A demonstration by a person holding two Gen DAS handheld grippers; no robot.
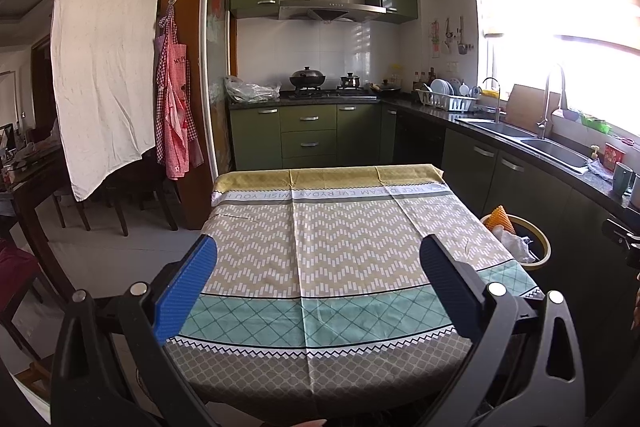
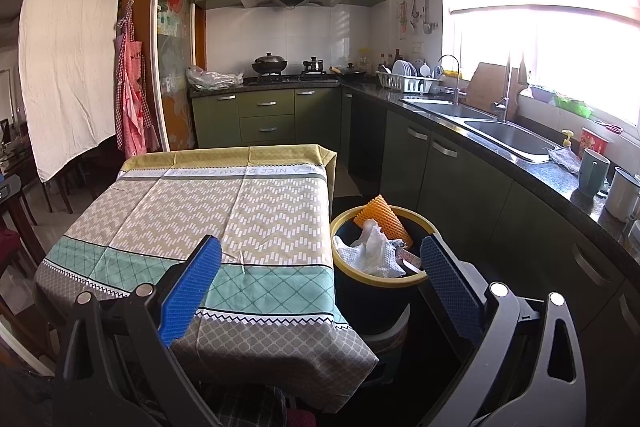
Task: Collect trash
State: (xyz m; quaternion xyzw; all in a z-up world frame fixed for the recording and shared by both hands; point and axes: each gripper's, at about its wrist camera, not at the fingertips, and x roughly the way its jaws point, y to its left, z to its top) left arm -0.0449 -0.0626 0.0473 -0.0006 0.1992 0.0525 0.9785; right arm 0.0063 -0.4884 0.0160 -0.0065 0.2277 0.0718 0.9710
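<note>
Right wrist: trash [image 2: 374, 251] inside bin [image 2: 360, 301].

Tablecloth [image 1: 340, 247]: a white band across its far end, at 12 o'clock from the table's centre, carries printed capitals that appear upside down. In the left wrist view the legible part is "A NICE DREAM EVERYDAY WISH YOU"; in the right wrist view only "A NICE DREAM EVERYDAY". Pink apron [image 1: 176, 99], at 9 o'clock: dark lettering on the bib, too small to read.
</note>
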